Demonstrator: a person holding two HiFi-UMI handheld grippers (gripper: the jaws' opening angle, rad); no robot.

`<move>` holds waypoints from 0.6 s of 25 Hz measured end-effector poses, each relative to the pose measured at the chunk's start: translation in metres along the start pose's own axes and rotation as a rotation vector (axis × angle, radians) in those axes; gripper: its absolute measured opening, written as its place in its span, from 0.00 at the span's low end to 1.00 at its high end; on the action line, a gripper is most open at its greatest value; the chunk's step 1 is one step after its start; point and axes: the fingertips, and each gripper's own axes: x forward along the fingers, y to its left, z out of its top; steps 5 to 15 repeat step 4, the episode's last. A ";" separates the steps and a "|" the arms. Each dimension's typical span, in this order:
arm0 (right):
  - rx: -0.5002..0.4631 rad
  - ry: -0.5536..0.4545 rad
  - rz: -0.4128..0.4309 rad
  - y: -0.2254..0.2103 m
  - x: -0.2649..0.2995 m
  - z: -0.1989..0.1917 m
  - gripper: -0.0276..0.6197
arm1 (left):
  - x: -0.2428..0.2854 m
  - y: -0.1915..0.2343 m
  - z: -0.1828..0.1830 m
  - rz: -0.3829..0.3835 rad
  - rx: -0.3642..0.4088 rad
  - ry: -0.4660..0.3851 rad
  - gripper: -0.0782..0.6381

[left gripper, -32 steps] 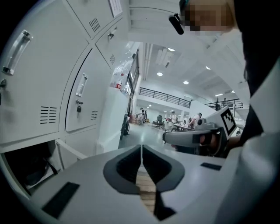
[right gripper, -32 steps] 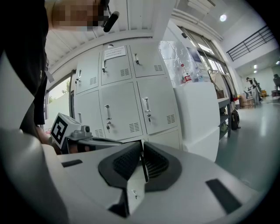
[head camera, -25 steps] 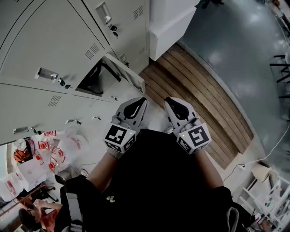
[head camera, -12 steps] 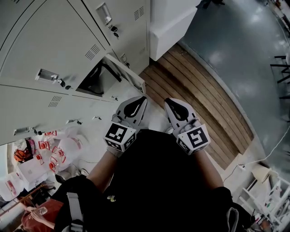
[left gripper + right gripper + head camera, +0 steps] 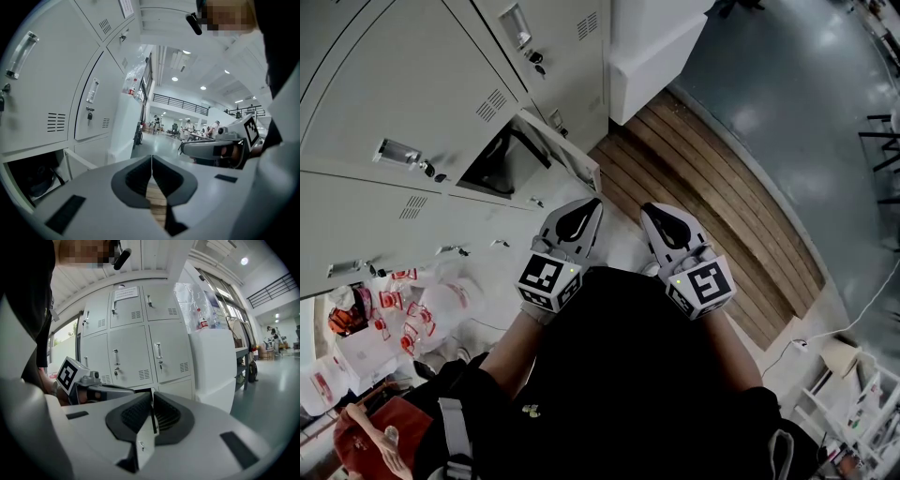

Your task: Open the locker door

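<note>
A bank of pale grey lockers [image 5: 384,84] fills the left of the head view, with printed plastic bags [image 5: 412,309] heaped on the floor at its foot. The locker door [image 5: 567,155] of a low compartment [image 5: 502,167] stands swung out from the row, and the dark inside shows behind it. Just right of that door and clear of it, the person holds the left tool [image 5: 597,205] close to the body, its jaws pressed together with nothing between them (the left gripper view shows only wooden boards through the slot below the tips [image 5: 151,157]). Beside it, a little apart, the right tool [image 5: 646,207] points the same way; its jaws also meet at the tips [image 5: 152,395]. In the right gripper view the open door appears edge-on beyond them, not gripped. Each tool carries its marker cube toward the person's dark clothing. Past the right tool, a strip of wooden boards [image 5: 722,197] runs diagonally across the floor, with a white cabinet [image 5: 652,56] at its upper end next to the lockers. A glossy grey floor [image 5: 806,103] takes up the right side.
</note>
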 end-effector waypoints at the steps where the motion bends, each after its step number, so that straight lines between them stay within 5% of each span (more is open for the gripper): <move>1: 0.000 0.001 0.000 0.000 -0.001 0.000 0.11 | 0.000 -0.001 0.000 0.001 -0.001 0.000 0.15; 15: 0.004 0.007 0.000 0.001 -0.003 -0.002 0.11 | -0.002 -0.002 -0.002 0.003 -0.004 0.001 0.15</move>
